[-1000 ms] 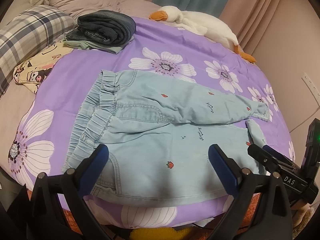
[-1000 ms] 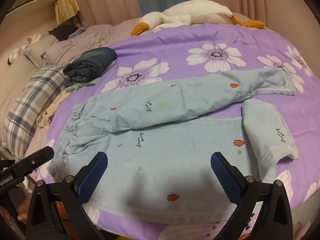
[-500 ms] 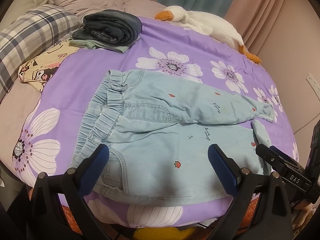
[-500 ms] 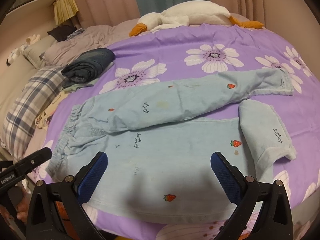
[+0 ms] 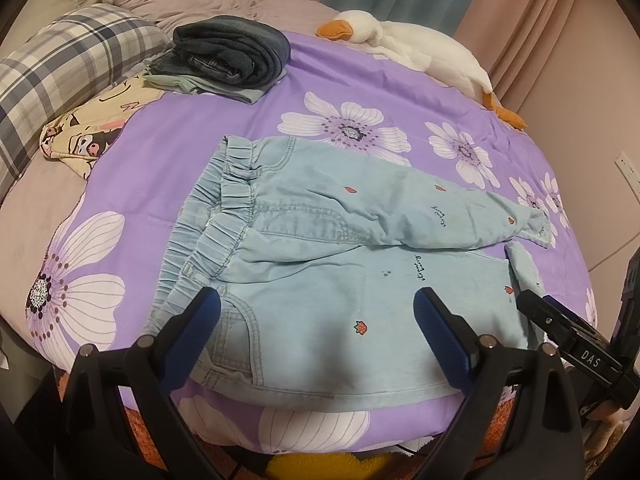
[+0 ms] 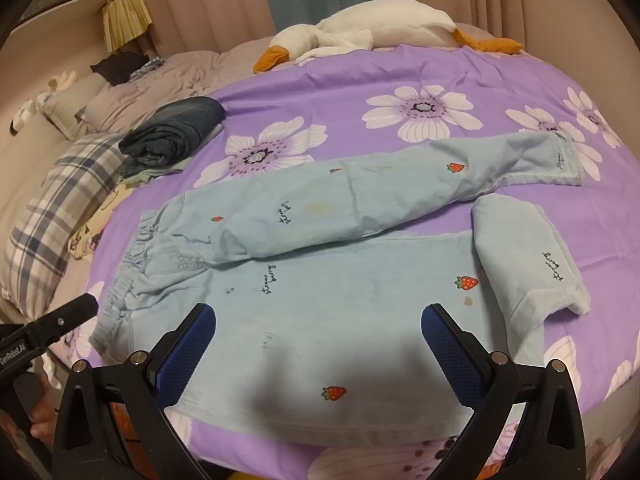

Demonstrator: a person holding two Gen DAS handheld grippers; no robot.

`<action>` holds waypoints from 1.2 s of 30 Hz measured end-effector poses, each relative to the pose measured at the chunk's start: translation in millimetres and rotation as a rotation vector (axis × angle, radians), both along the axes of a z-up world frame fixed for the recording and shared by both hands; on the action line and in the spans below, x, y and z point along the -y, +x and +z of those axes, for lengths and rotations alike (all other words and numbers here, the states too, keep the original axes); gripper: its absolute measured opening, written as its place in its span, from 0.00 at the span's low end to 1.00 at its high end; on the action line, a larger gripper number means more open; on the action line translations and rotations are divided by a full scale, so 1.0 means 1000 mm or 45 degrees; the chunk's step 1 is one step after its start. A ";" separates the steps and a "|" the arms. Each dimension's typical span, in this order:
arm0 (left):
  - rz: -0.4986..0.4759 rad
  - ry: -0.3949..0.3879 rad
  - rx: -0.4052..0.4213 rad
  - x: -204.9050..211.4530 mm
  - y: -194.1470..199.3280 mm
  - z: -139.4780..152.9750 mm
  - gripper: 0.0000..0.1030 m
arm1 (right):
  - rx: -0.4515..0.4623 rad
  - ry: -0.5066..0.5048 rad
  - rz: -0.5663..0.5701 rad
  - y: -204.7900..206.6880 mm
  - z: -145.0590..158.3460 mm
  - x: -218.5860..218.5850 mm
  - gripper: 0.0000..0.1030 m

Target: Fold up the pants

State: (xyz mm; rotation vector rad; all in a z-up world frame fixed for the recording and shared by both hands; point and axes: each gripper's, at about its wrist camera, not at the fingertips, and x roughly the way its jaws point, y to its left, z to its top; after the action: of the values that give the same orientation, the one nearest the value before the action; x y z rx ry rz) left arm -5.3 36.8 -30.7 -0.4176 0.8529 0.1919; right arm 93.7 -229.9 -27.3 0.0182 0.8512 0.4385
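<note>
Light blue pants with small strawberry prints lie flat on the purple flowered bedspread, elastic waistband to the left. The far leg stretches out to the right; the near leg's cuff is turned back over itself. My left gripper hovers open above the near hip and pocket, holding nothing. My right gripper hovers open above the near leg, also holding nothing. Each gripper shows at the edge of the other's view.
Folded dark jeans rest on other folded clothes at the back left. A plaid pillow, a cartoon-print cloth and a plush goose lie around the bed. The bed's near edge is just below the pants.
Both grippers have drifted slightly; the pants sit a little higher and farther right in the left wrist view. Nothing was grasped and the pants have not moved on the bed.
</note>
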 end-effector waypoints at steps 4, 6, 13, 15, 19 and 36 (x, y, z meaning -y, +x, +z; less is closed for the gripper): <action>0.004 -0.001 -0.007 -0.001 -0.001 -0.001 0.94 | 0.001 0.001 0.001 0.001 0.000 0.000 1.00; 0.008 -0.002 -0.010 -0.003 0.000 -0.001 0.93 | -0.001 0.000 -0.002 0.001 -0.001 0.000 1.00; 0.018 -0.009 -0.019 -0.006 0.001 -0.003 0.93 | -0.021 0.008 -0.008 0.003 -0.002 0.002 1.00; 0.015 -0.004 -0.016 -0.006 0.001 -0.003 0.93 | -0.023 0.009 -0.010 0.003 -0.003 0.003 1.00; 0.017 -0.003 -0.017 -0.007 0.001 -0.003 0.93 | -0.036 0.006 -0.018 0.005 -0.005 0.004 1.00; 0.181 -0.029 -0.086 -0.045 -0.015 -0.018 0.90 | -0.061 0.005 -0.076 0.010 -0.008 0.016 1.00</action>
State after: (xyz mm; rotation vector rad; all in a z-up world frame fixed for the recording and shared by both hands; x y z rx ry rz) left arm -20.2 81.5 -48.6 -0.4952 0.8931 0.3293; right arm 103.6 -245.5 -35.3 0.0579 0.8947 0.3851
